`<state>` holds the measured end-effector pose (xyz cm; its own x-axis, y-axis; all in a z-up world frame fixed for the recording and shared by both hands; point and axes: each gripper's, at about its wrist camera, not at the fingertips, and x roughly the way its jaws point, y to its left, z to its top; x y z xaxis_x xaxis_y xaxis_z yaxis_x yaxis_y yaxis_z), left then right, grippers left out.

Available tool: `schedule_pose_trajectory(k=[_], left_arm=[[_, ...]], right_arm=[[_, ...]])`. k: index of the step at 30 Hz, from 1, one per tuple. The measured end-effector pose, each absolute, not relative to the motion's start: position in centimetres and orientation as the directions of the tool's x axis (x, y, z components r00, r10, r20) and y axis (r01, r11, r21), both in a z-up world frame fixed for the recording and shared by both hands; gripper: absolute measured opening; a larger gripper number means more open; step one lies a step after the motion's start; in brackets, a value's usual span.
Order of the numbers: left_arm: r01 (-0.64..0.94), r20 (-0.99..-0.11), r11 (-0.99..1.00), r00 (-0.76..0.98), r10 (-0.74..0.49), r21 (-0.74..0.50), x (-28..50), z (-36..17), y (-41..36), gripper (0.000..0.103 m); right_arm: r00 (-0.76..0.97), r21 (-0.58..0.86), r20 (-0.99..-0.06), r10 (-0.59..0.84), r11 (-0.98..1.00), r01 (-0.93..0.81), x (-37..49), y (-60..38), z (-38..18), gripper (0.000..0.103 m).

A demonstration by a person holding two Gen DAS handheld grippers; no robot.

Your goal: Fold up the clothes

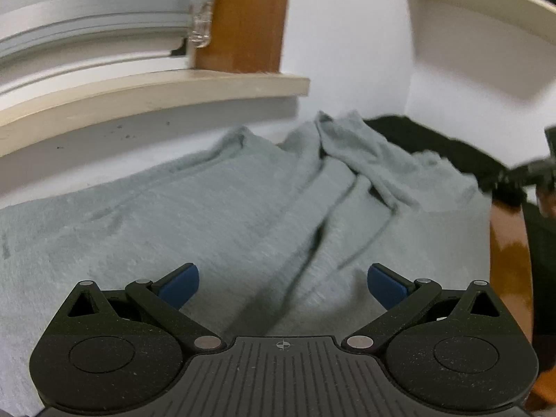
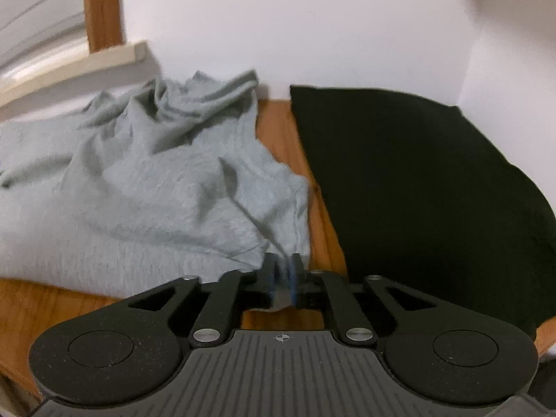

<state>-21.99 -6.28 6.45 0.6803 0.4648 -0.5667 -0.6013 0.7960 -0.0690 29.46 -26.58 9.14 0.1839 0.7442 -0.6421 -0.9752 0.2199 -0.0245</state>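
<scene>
Wooden tabletop [image 2: 319, 208] against white wall. Left gripper [image 1: 283, 286] spread wide, nothing between its fingers, hovering above the grey garment [image 1: 208, 215] that lies rumpled ahead of them. Right gripper [image 2: 283, 278] nearly closed, pinching the garment's near corner; black cloth [image 2: 417, 180] lies right of its fingers.

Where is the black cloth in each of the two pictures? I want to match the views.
Left wrist view: the black cloth lies far back on the right, behind the grey garment, partly hidden by it.
Right wrist view: the black cloth fills the right half, flat on the wooden table, apart from the grey garment.
Shared landmark: the cream window ledge at upper left.
</scene>
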Motion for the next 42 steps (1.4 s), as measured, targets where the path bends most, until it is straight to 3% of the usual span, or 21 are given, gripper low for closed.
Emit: schedule_pose_trajectory(k=[2, 6, 8, 12, 15, 17, 21, 27, 28, 31, 39, 42], left_arm=[[-0.612, -0.565, 0.789, 0.671, 0.480, -0.057, -22.0, 6.5, -6.5, 0.103], [-0.647, -0.558, 0.758, 0.660, 0.502, -0.083, -22.3, 6.5, -6.2, 0.103], [-0.655, -0.547, 0.750, 0.661, 0.514, -0.087, -22.6, 6.7, -6.1, 0.103], [-0.672, -0.532, 0.736, 0.653, 0.539, -0.078, -24.0, 7.6, -5.9, 0.101], [-0.677, -0.542, 0.734, 0.635, 0.551, -0.047, -25.6, 8.4, -5.1, 0.091], [-0.682, -0.561, 0.732, 0.610, 0.559, -0.012, -26.6, 8.8, -4.3, 0.068], [-0.712, -0.595, 0.698, 0.530, 0.604, 0.075, -28.8, 8.7, -2.0, 0.066], [-0.787, -0.638, 0.608, 0.418, 0.646, 0.101, -32.1, 7.6, 2.0, 0.065], [-0.793, -0.640, 0.600, 0.409, 0.651, 0.104, -32.4, 7.3, 2.4, 0.058], [-0.808, -0.637, 0.579, 0.390, 0.665, 0.109, -33.1, 6.8, 3.5, 0.054], [-0.820, -0.629, 0.530, 0.298, 0.718, 0.217, -32.9, 7.0, 5.8, 0.050], [-0.827, -0.630, 0.530, 0.313, 0.711, 0.186, -33.6, 6.9, 5.9, 0.052]], right_arm=[[0.184, 0.007, -0.584, 0.790, 0.232, -0.973, 29.1, -26.6, 9.7, 0.040], [0.117, 0.082, -0.477, 0.871, 0.176, -0.981, 26.6, -25.3, 10.4, 0.043], [0.039, 0.111, -0.458, 0.888, 0.101, -0.989, 24.9, -23.8, 10.1, 0.050], [-0.070, 0.117, -0.473, 0.878, -0.016, -0.993, 21.4, -20.4, 9.0, 0.052], [-0.089, 0.082, -0.499, 0.862, -0.055, -0.995, 19.5, -18.4, 8.4, 0.056], [-0.088, 0.061, -0.524, 0.847, -0.065, -0.996, 18.8, -17.7, 7.9, 0.057], [-0.082, 0.028, -0.552, 0.830, -0.079, -0.996, 17.9, -16.9, 7.5, 0.062], [-0.070, 0.017, -0.586, 0.807, -0.074, -0.997, 17.6, -16.0, 6.8, 0.071], [-0.069, 0.019, -0.586, 0.807, -0.071, -0.997, 17.7, -16.0, 6.8, 0.071], [-0.056, 0.003, -0.587, 0.808, -0.067, -0.998, 17.4, -16.0, 6.9, 0.072], [-0.055, 0.007, -0.587, 0.807, -0.063, -0.998, 17.5, -16.1, 7.0, 0.073], [-0.055, 0.008, -0.587, 0.808, -0.063, -0.998, 17.5, -16.1, 7.0, 0.073]])
